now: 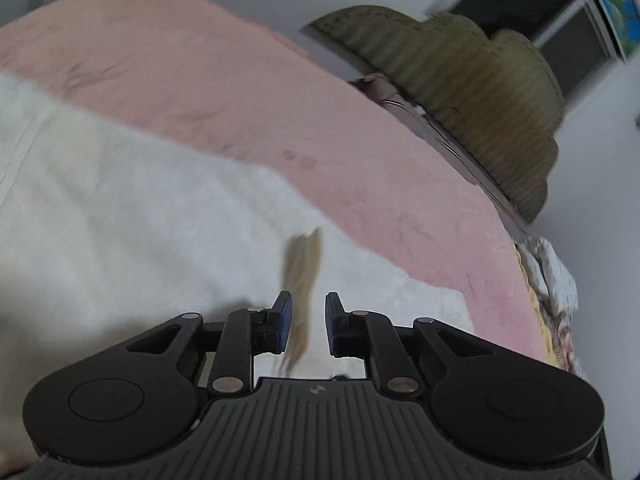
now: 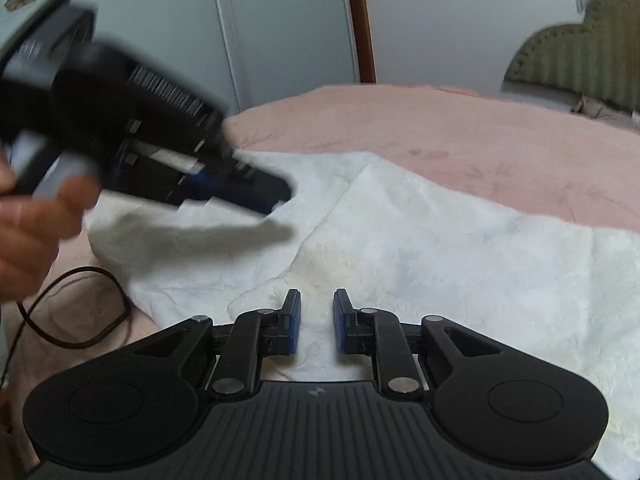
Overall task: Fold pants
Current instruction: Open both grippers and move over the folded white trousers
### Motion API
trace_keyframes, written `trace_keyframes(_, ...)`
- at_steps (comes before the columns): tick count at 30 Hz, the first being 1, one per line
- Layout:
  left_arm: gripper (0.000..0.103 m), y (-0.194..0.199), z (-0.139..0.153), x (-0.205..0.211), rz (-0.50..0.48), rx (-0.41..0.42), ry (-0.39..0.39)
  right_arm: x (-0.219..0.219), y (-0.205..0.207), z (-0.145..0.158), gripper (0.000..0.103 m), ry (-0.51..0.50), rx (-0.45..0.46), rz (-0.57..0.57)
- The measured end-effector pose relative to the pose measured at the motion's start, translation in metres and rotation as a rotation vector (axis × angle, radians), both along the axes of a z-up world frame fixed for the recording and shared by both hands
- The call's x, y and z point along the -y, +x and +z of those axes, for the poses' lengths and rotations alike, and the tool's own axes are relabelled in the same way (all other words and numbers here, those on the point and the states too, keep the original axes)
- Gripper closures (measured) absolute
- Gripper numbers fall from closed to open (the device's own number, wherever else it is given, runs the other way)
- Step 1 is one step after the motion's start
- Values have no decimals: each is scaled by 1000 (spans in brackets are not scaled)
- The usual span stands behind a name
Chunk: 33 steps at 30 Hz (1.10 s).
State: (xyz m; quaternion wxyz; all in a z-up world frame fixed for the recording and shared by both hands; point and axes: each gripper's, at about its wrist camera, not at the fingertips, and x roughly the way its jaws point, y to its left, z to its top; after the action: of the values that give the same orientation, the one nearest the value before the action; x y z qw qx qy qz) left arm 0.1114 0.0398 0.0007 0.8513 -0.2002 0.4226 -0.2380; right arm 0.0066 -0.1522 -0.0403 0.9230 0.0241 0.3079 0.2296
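White pants [image 2: 400,248] lie spread on pink bedspread [image 2: 440,132], partly folded over. R gripper [image 2: 316,320] just above the fabric, jaws a little apart, nothing pinched. L gripper [image 1: 308,326] jaws also slightly apart w/ a tan strip [image 1: 302,276] between them; can't tell if pads press it. Beyond, hand [image 2: 28,224] holds L gripper over pants. Far back: olive headboard [image 1: 460,92].
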Motion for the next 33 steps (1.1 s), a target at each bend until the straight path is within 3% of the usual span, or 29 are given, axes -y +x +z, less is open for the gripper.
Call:
trace_keyframes(3, 75, 16, 4, 34, -77, 41, 39, 7, 0, 7, 85, 30, -9, -29)
trace_keyframes(5, 70, 35, -5, 53, -84, 17, 71, 5, -1, 6, 86, 34, -27, -29)
trace_keyframes(7, 71, 53, -24, 68, -57, -39, 145, 0, -2, 6, 86, 14, -22, -19)
trace_keyframes(9, 76, 53, -29, 64, -23, -52, 131, -5, 1, 8, 86, -3, -19, -14)
trace_keyframes(12, 70, 36, -10, 37, 13, 22, 109, -6, 1, 14, 85, -18, -1, -29)
trace_keyframes(15, 38, 18, 1, -3, 106, 73, 143, -14, 2, 17, 85, -8, 36, 6)
trace_keyframes(16, 35, 12, 1, -17, 137, 76, 164, -19, 4, 14, 85, -10, 32, 22)
trace_keyframes(18, 36, 1, -1, -43, 191, 56, 218, -26, 11, 6, 85, -47, 14, 34)
trace_keyframes(23, 36, -44, 8, -131, 380, 71, 190, -33, 14, 20, 84, -30, 54, 33)
trace_keyframes(27, 36, -69, 9, -192, 552, 21, 134, -80, 4, 34, 80, -97, 148, 187)
trace_keyframes(30, 37, -81, 7, -221, 621, -13, 81, -128, -11, 36, 64, -156, 215, 362)
trace_keyframes(33, 41, -84, -1, -234, 650, -50, 77, -175, -22, 32, 64, -274, 304, 494)
